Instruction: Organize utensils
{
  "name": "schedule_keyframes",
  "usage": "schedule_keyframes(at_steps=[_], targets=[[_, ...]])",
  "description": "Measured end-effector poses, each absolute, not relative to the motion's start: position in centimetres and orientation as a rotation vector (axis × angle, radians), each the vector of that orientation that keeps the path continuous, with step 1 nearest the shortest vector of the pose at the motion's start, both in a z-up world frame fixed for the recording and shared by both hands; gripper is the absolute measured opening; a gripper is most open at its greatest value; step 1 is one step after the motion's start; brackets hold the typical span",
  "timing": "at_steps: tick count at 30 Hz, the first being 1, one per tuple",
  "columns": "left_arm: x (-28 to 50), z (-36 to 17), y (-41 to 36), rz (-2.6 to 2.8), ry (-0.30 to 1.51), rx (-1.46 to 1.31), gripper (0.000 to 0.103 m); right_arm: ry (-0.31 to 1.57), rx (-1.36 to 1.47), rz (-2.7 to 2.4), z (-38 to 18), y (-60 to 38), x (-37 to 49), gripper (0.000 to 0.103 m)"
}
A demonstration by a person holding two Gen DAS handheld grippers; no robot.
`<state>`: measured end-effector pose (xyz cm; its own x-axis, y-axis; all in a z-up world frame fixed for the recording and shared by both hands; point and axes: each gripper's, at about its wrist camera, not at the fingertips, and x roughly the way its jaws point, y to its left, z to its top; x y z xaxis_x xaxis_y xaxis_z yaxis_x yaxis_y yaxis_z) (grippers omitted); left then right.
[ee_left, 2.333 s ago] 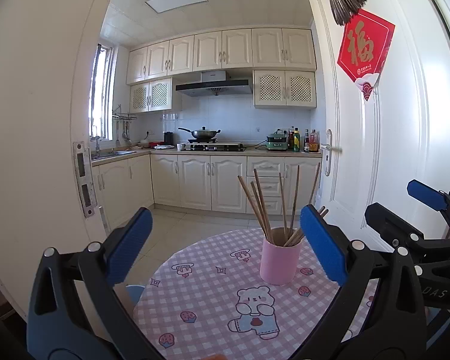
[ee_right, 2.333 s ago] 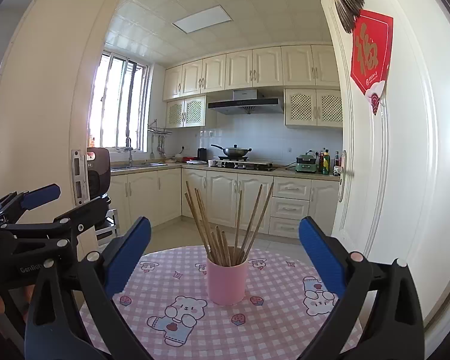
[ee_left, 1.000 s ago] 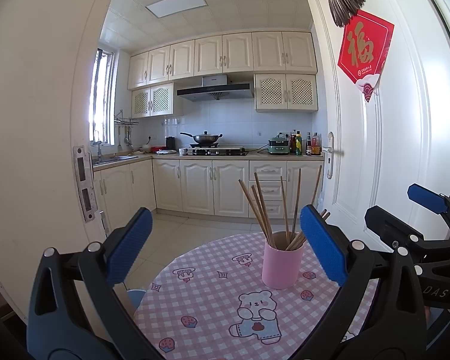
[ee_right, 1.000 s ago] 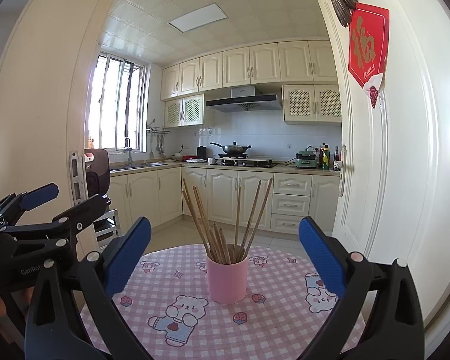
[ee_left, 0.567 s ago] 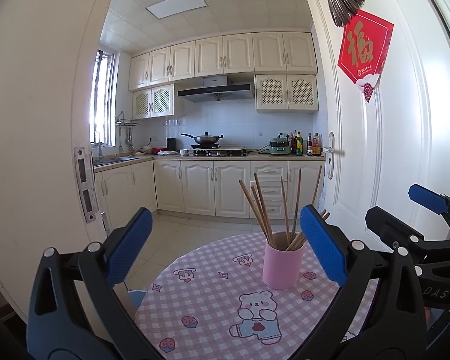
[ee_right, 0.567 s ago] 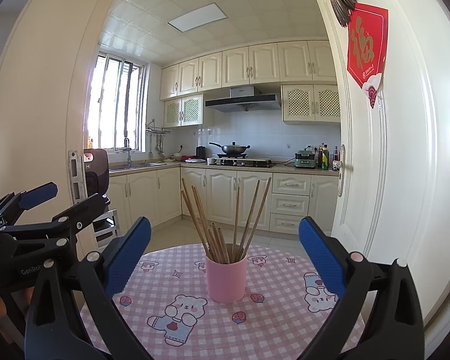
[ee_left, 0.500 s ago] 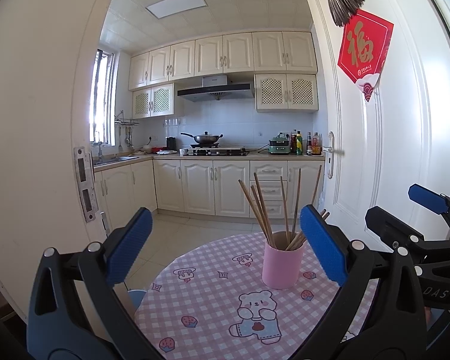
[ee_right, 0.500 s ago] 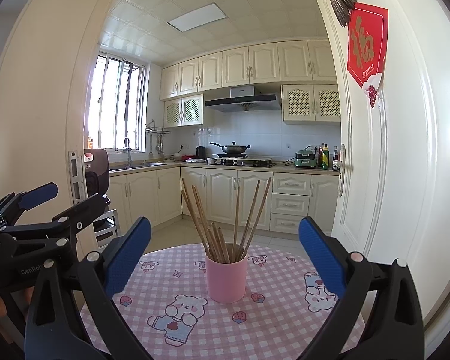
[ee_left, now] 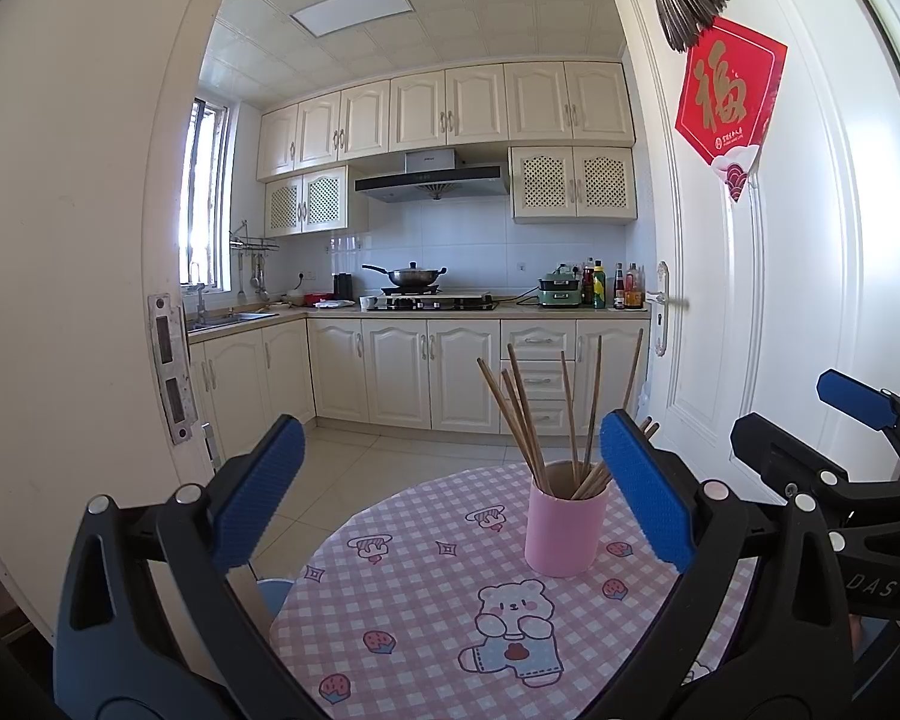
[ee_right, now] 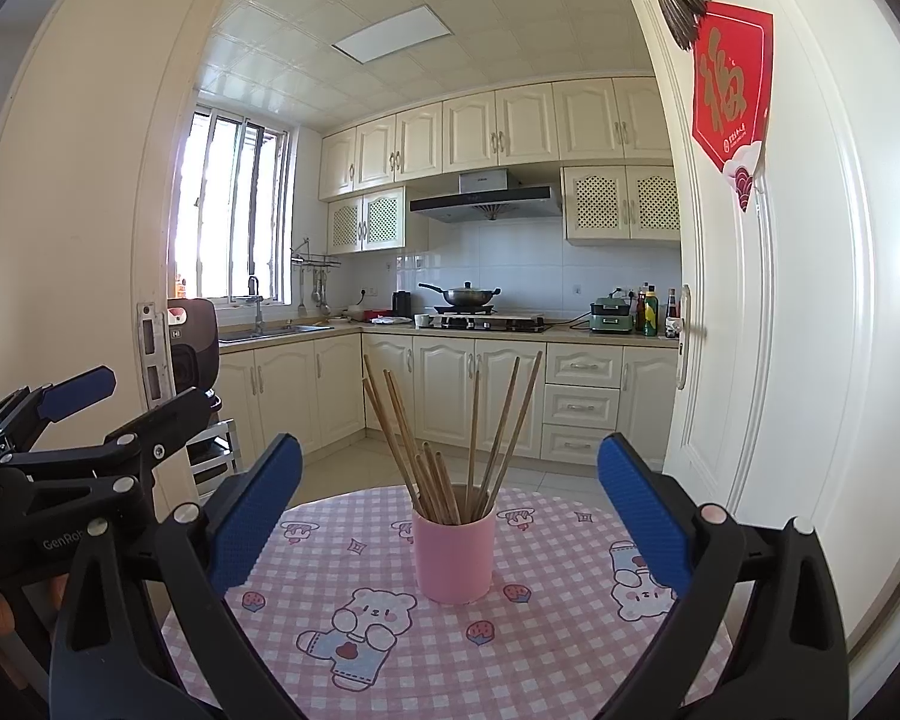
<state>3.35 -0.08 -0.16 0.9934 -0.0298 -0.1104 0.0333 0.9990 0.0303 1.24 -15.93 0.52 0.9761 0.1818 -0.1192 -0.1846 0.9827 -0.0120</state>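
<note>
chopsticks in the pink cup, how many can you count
About 10, all standing in the pink cup on the checked table: the chopsticks split into four tall left-leaning, three tall right-leaning and about three short ends in the middle. More may be hidden.

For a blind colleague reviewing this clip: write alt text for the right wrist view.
A pink cup of wooden chopsticks stands upright on a round table with a pink checked cloth, centred between the open right gripper. The left gripper, also open, shows at left; a cream kitchen lies behind.
</note>
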Motion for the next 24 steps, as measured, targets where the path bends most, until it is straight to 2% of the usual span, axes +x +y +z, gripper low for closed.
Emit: schedule_keyframes(at_steps=[24], targets=[[3.34,-0.19,-0.03,-0.031,0.11,0.033,0.097,0.12,-0.017,0.181,0.52,-15.53,1.04,0.095]])
